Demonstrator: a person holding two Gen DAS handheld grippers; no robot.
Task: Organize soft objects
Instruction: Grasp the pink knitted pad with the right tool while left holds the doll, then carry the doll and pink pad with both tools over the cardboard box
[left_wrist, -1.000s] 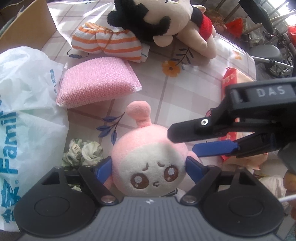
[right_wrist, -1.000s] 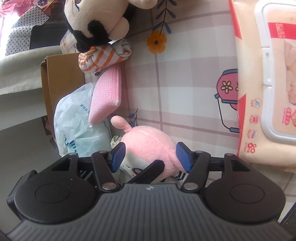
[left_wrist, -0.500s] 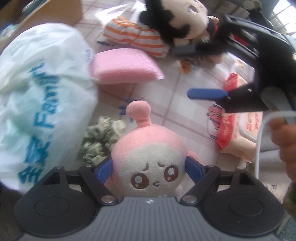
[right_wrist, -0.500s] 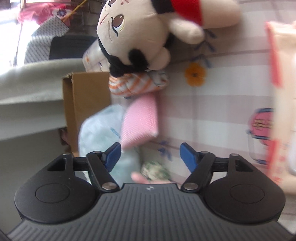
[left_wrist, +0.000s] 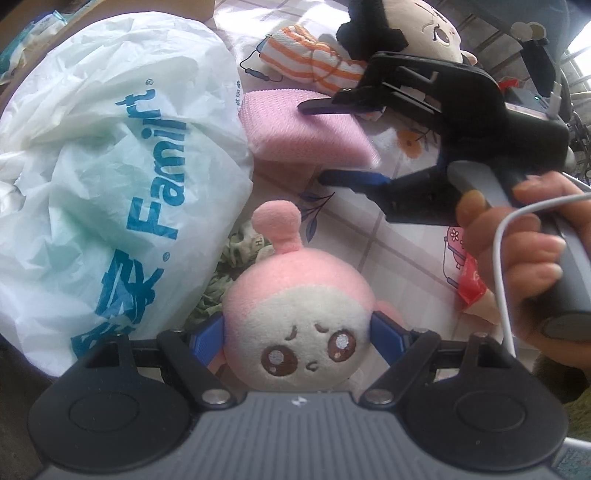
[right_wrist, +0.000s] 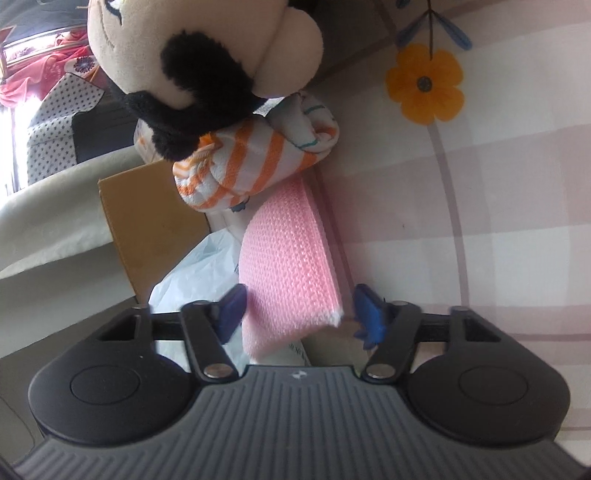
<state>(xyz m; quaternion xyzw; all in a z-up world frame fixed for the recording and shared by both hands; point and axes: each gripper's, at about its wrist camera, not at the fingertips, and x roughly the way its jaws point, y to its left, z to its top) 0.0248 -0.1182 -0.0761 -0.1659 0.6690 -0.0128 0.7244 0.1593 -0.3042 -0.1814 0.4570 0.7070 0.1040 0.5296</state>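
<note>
My left gripper is shut on a round pink-and-cream plush, pads pressed on both sides of its head. My right gripper straddles the near end of a flat pink knitted sponge. Its jaws are closing, and a thin gap still shows at the right pad. In the left wrist view the right gripper has one finger above and one below the pink sponge. An orange-striped cloth bundle and a big black-haired doll lie just beyond.
A white plastic bag with blue lettering bulges at the left, a crumpled green-white fabric piece beside it. A cardboard box stands behind the bag. A wipes packet lies at the right under a hand on the right handle.
The right gripper left the pink plush, swung over to the pink sponge and dropped around its end, jaws narrowing. The left gripper carried the plush toward the bag.
</note>
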